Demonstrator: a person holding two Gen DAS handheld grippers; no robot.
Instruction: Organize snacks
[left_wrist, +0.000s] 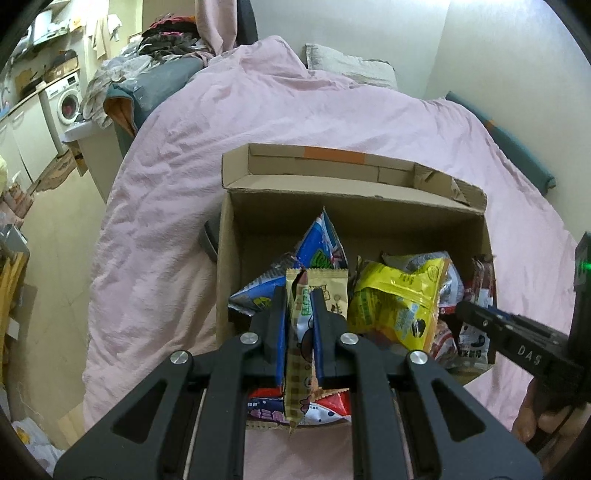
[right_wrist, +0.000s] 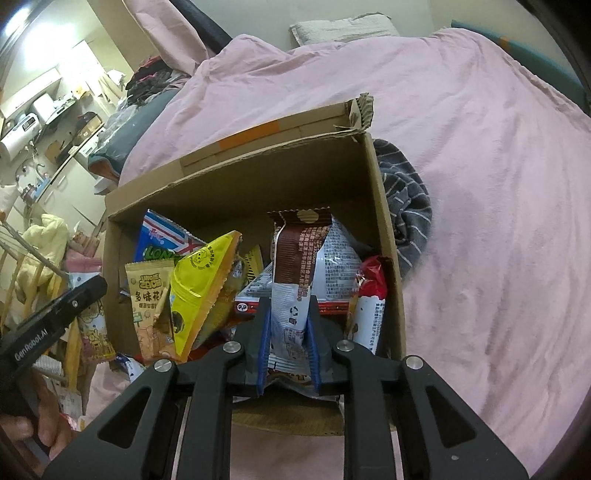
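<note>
An open cardboard box (left_wrist: 369, 218) (right_wrist: 236, 192) sits on a pink duvet and holds several snack packets. My left gripper (left_wrist: 300, 295) is shut on a tan snack packet (left_wrist: 301, 343), held upright over the box's near left part. My right gripper (right_wrist: 289, 306) is shut on a brown-and-white snack packet (right_wrist: 295, 266), upright over the box's near right part. A yellow pouch (left_wrist: 399, 302) (right_wrist: 201, 284) stands in the middle of the box. A blue-and-white bag (left_wrist: 321, 243) (right_wrist: 162, 240) leans toward the back. The right gripper also shows in the left wrist view (left_wrist: 476, 314), and the left gripper in the right wrist view (right_wrist: 88, 291).
The pink duvet (left_wrist: 295, 110) (right_wrist: 480, 184) covers the bed around the box. A grey striped cloth (right_wrist: 406, 206) lies beside the box's right wall. A pillow (left_wrist: 351, 66) lies at the bed's head. A washing machine (left_wrist: 66, 99) and clutter stand to the left.
</note>
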